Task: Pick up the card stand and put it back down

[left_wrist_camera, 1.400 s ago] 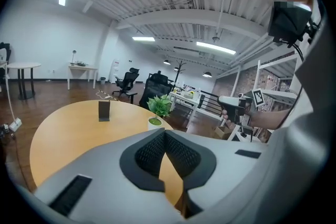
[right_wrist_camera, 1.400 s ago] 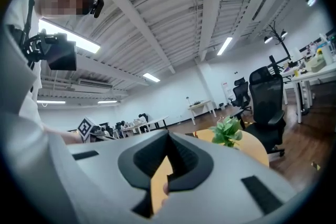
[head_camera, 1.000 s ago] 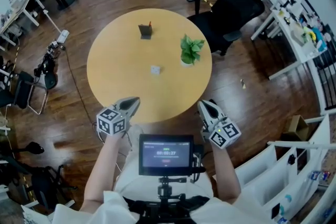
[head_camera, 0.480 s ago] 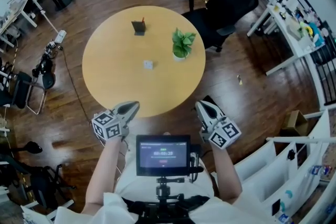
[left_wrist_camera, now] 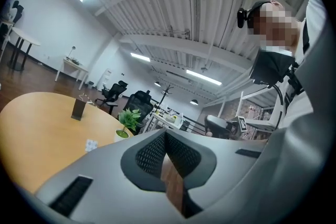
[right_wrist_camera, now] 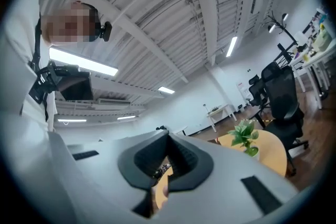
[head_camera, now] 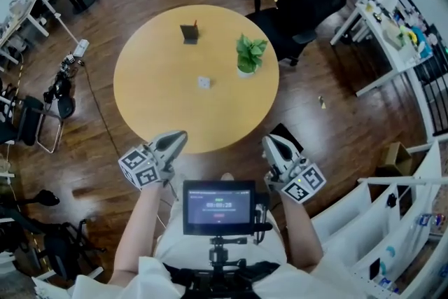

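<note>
Since a second ago both grey tongs have shifted only slightly by the near edge of the round pale wooden surface (head_camera: pixel 150 105), their marker cubes now sitting lower in the head view; nothing on the surface has changed place. The left tongs (head_camera: pixel 175 138) and right tongs (head_camera: pixel 274 143) are each closed tip to tip on nothing. The small dark upright card stand (head_camera: pixel 189 32) stands near the far edge, well apart from both, so this fits either a reach still to come or the stand already set back. It is too small to make out in detail. The right gripper view, tilted towards the ceiling, misses it and shows only the green potted plant (head_camera: pixel 248 56).
</note>
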The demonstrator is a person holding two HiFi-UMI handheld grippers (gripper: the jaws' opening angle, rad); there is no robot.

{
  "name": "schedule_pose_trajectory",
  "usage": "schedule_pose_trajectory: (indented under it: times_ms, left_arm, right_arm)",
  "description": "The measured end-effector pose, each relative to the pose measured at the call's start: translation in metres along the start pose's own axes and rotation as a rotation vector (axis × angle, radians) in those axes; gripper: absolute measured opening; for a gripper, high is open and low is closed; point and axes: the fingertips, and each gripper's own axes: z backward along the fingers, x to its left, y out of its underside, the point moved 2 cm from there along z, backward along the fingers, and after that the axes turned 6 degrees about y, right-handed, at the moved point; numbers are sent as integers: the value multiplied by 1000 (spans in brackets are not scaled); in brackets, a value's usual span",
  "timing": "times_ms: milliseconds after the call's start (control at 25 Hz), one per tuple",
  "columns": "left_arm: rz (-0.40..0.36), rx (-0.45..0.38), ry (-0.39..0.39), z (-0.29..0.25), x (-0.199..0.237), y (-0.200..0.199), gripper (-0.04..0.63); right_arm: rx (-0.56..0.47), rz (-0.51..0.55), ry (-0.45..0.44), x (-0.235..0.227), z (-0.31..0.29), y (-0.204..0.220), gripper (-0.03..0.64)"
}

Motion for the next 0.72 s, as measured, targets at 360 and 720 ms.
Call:
schedule_pose_trajectory:
  times_ms: [360, 720]
  left_arm:
    - [11, 49, 45, 44, 27, -16, 0]
    - [33, 66, 106, 63, 48, -27, 0]
  right_arm:
    - [-22, 30, 59, 45, -33, 16, 0]
    - [-44, 61, 191, 66, -52, 20, 0]
